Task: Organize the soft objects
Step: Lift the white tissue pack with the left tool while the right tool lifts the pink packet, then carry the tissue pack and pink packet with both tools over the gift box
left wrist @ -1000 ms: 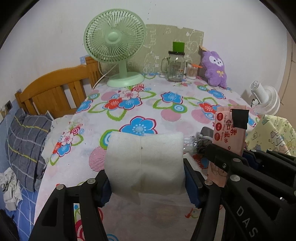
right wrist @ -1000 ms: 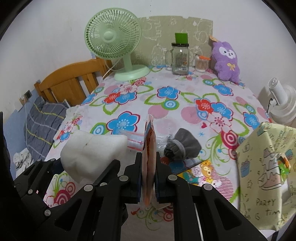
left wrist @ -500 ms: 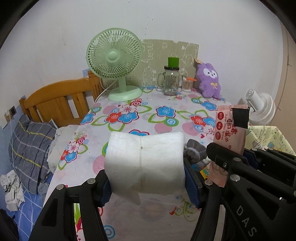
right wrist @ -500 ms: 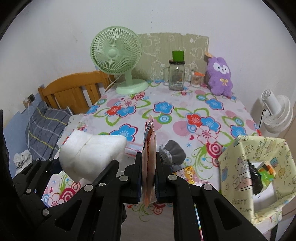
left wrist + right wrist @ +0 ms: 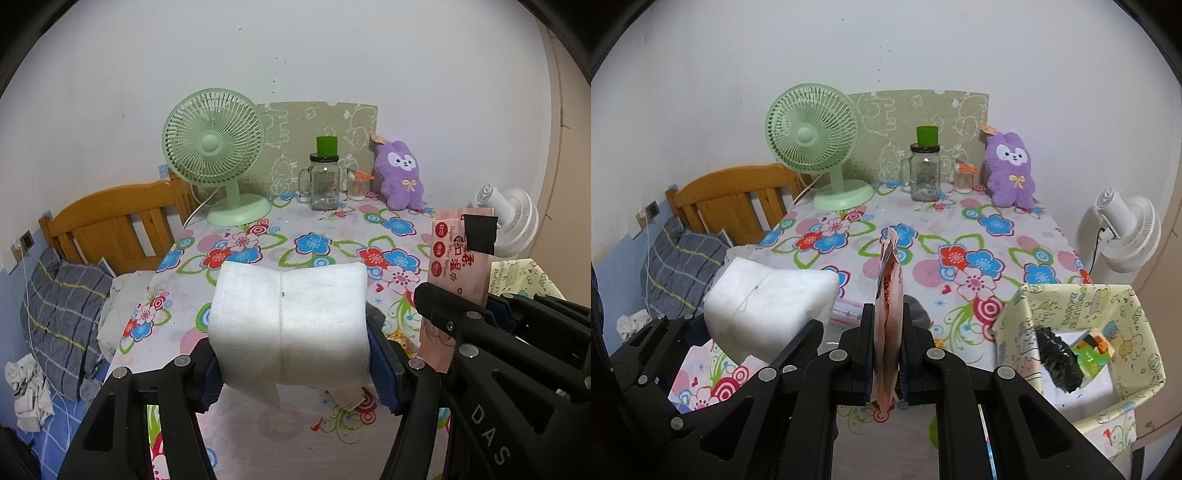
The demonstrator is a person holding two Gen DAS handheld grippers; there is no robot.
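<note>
Left tongs (image 5: 293,354) were clamped on the white foam block (image 5: 290,314), blue pads squeezing both sides, block lifted above the floral table (image 5: 236,258). My right tongs showed at the right edge of this view, gripping the pink wipes pack (image 5: 458,273). To do the carry well I judged I should keep squeeze steady, since foam gives and could slip, and keep the block level while swinging toward the box. Foam hid the table just ahead of the left tongs; something beige under it was unclear. In the right wrist view, right tongs (image 5: 884,363) were pinched narrow on the wipes pack (image 5: 888,295), held edge-on and upright, with the foam block (image 5: 768,302) just to the left. The patterned box (image 5: 1071,306) sat right of the table, open top, dark item and colourful bits inside, hard to identify. I judged the pack should go in first, tilted clear of the rim. A grey object behind the pack was mostly hidden.
</note>
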